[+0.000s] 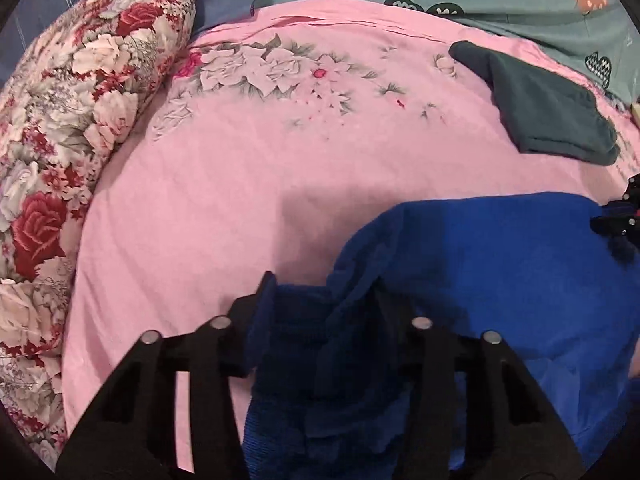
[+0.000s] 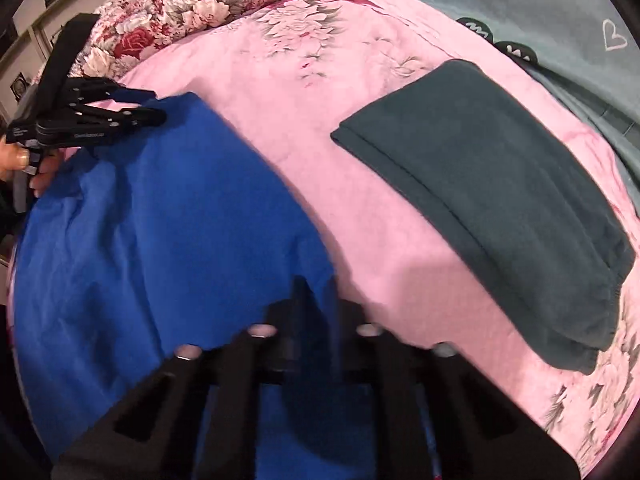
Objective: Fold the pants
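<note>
Both claws, left claw [image 1: 324,292] and right claw [image 2: 316,292], clamped on blue pants [image 2: 160,220] (claw lettering unreadable)

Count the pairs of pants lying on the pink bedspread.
2: blue pants at the near edge, gripped by both grippers; dark grey pants, folded, farther right. Others may lie outside view.

Right gripper [image 2: 316,292] at bottom center, its 2 fingers pinched on the near right edge of the blue pants [image 2: 160,220]. Pants spread over the pink floral sheet [image 2: 360,128]. Left gripper [image 2: 154,104] at upper left clamps the pants' far corner, person's hand [image 2: 24,168] behind it. Folded dark grey garment [image 2: 500,184] lies flat on sheet, right of the pants, apart. Floral pillow [image 2: 192,8] at top.
</note>
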The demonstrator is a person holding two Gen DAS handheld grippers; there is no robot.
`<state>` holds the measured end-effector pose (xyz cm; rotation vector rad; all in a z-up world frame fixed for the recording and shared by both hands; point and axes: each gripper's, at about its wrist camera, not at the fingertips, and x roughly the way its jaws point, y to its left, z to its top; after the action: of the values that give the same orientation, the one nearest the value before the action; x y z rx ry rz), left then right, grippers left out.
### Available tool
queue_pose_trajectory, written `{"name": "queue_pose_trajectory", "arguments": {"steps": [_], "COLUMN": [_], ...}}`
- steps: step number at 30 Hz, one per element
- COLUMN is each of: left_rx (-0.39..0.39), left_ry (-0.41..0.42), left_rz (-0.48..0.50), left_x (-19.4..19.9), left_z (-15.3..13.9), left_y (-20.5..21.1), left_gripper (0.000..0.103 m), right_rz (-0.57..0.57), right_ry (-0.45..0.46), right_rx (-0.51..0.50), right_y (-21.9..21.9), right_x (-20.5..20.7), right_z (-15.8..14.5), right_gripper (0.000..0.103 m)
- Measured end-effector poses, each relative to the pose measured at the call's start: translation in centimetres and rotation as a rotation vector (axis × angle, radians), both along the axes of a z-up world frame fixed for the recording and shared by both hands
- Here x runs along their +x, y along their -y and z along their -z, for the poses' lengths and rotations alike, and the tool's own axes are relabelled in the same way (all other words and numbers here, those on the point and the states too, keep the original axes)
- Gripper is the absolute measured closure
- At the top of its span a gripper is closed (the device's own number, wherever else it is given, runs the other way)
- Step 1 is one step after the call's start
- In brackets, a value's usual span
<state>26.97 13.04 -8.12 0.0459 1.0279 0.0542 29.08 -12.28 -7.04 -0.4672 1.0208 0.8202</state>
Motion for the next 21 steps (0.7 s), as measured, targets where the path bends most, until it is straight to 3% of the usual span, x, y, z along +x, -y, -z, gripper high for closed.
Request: {"name": "queue_pose_trajectory", "arguments": {"steps": [4,8,12,15,18,21], "left_rx": [0.002,-0.028,-0.042,-0.013,0.002,0.010], "left_ry": [0.031,0.116,0.203,0.272,0.282,0.205], "left_rz": [-0.008,-0.029,-0.025,-0.002,0.016,0.030], "left_x": [-0.6,-2.8,-7.5,-13.8,-18.9,-22.6], "left_z": [-1.4,-4.7,-8.5,-10.7,-10.3,-6.8], "left_y": [0.2,-0.2,0.1,0.7,0.9,1.0], "left_gripper": [0.064,0.064,0.064,0.064,0.061,0.058], "right_rz": [0.010,0.021,-0.026,-0.074,-0.106,-0.099], "right_ry": [0.068,0.157,0.261,0.308,0.287,0.196], "right_rx": [0.021,0.083,0.135,0.160,0.164,0.143], "right_y": [0.1,0.9,1.1,1.4,1.5,1.1], "right_x": [-1.5,-4.6,-11.5,-18.1,-24.0,-28.4], "right_z": [-1.5,-5.2,-9.6,-11.0,-9.7,-5.0], "right_gripper": [0.098,0.098,0.098,0.098,0.098,0.098]}}
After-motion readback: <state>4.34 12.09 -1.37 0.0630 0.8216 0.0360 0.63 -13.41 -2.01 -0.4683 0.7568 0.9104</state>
